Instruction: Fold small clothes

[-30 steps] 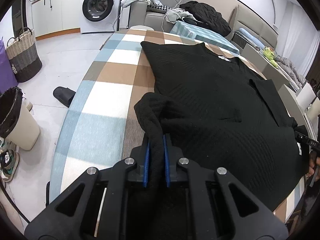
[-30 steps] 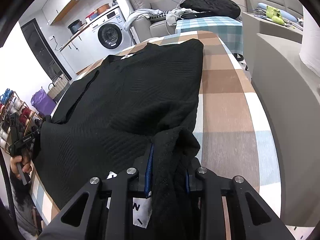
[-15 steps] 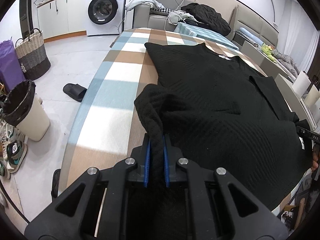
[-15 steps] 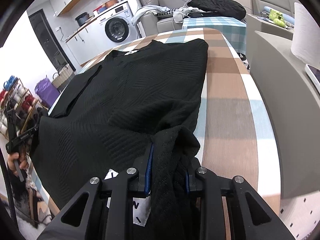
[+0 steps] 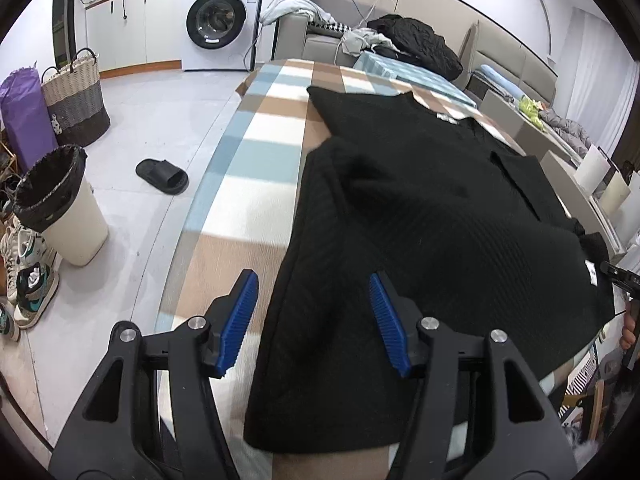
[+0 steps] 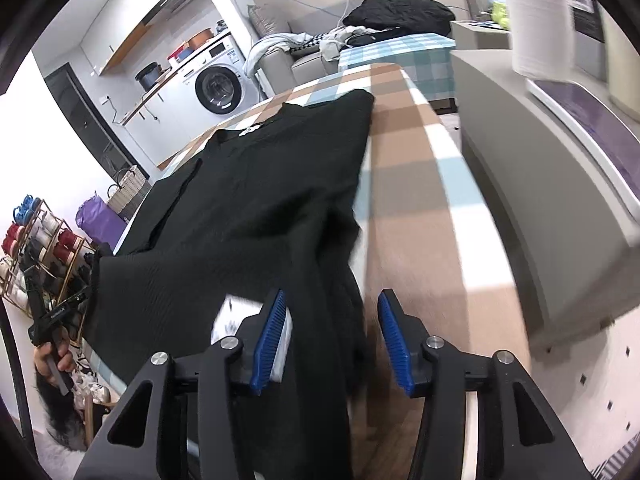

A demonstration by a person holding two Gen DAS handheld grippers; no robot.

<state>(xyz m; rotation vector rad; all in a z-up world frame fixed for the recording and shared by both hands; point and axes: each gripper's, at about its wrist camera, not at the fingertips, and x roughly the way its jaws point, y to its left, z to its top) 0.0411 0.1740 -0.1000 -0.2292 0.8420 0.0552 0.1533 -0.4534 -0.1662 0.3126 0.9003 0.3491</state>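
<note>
Black knitted garment (image 5: 440, 216) spread flat on a table covered by a checked cloth (image 5: 256, 168) of blue, white and brown squares. The garment's collar end lies toward the far edge of the table; its hem end lies at the near edge, where loose folds of fabric bunch up.

Left gripper (image 5: 314, 316): fingers released, blue ribbed pads (image 5: 240, 316) spread wide apart. A fold of the garment's near left corner passes between them; whether it touches either pad cannot be told.

Right gripper (image 6: 332, 338): fingers likewise released, pads (image 6: 390, 340) spread apart, with the bunched near right corner of the garment lying between them. A white label (image 6: 234, 316) shows on the fabric just beside the left pad.

Beside the table's left edge, on the floor: a black slipper (image 5: 162, 176), a lined waste bin (image 5: 60, 204) and a woven basket (image 5: 76, 104). A washing machine (image 5: 218, 24) stands beyond the table's far edge.
</note>
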